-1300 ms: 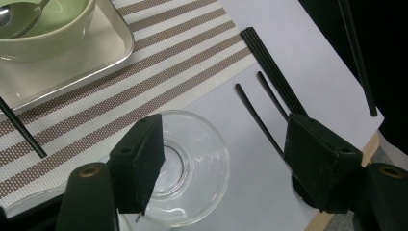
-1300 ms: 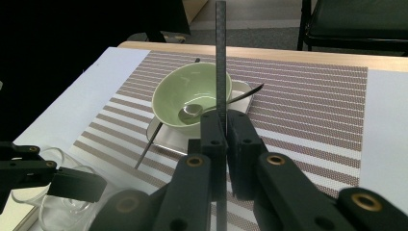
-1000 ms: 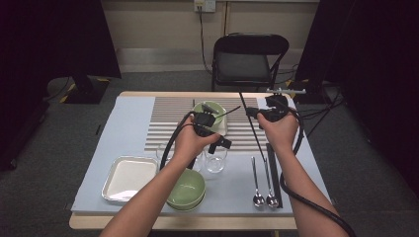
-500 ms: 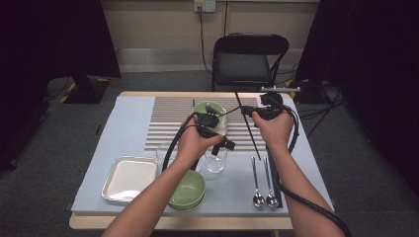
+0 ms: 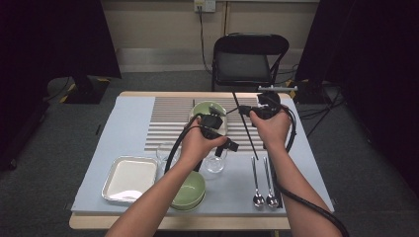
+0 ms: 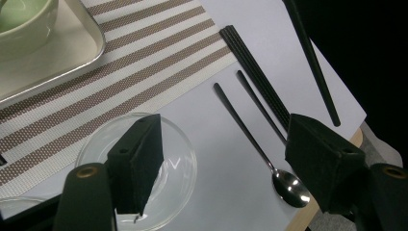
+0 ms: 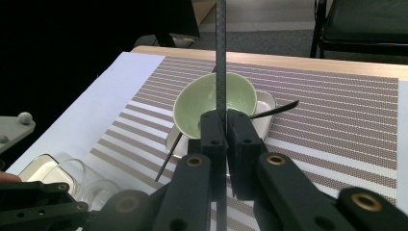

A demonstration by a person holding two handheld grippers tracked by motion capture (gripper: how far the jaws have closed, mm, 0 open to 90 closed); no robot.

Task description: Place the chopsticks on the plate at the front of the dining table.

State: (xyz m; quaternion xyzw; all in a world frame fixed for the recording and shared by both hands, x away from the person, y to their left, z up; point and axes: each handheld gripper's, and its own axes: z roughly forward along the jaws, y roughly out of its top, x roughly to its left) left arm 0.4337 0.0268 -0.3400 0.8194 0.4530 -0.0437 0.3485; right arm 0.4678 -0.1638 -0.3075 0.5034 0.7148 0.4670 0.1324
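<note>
A: Hardly anything has shifted since the frame 1 second back; your hands hold about where they were at the middle of the high view.

B: Left side first?

A: At lower left of the high view a silver tray (image 5: 129, 177) lies on the pale blue mat (image 5: 123, 128), with a green bowl (image 5: 190, 190) just right of it under your left forearm.

B: And my left gripper?

A: Your left gripper (image 6: 221, 159) has its jaws wide apart, nothing between them. In its own view it hangs over a clear glass (image 6: 144, 163) at lower left and 1 spoon (image 6: 262, 149) at centre.

B: The right one?

A: Your right gripper (image 7: 225, 144) is clamped on 1 black chopstick (image 7: 221, 48), jaws pressed together around it. The stick rises straight up the middle of that view. Behind it a second green bowl (image 7: 202, 98) sits on a small tray on the striped placemat (image 7: 337, 110). In the high view the chopstick (image 5: 245, 123) slants from upper centre down toward 2 spoons (image 5: 264, 182) at lower right.
</note>
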